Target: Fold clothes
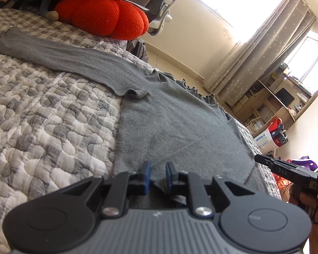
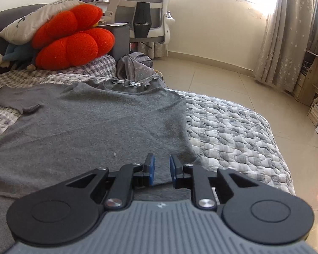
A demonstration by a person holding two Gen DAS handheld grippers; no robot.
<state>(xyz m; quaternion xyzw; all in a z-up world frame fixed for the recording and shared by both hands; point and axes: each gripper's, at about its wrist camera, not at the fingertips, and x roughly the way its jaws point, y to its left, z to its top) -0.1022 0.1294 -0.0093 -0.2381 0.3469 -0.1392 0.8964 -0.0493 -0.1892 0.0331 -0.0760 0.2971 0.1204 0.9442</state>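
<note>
Grey top (image 2: 91,122) flat on bed (image 2: 233,131)
Soft, limp knit; grip hem corners. Left tool (image 1: 158,174) and right tool (image 2: 161,169) narrowly parted, empty.

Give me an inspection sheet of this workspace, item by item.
Surface: bed with grey checked quilt.
Job's things: grey sweater spread flat, one sleeve stretched out to the side.
Clutter: red cushion, blue plush toy, white pillow.
Grippers: left gripper and right gripper open at the sweater's near hem.
Cables: nothing seen.
Surroundings: office chair, curtain, wooden shelves, tiled floor.
</note>
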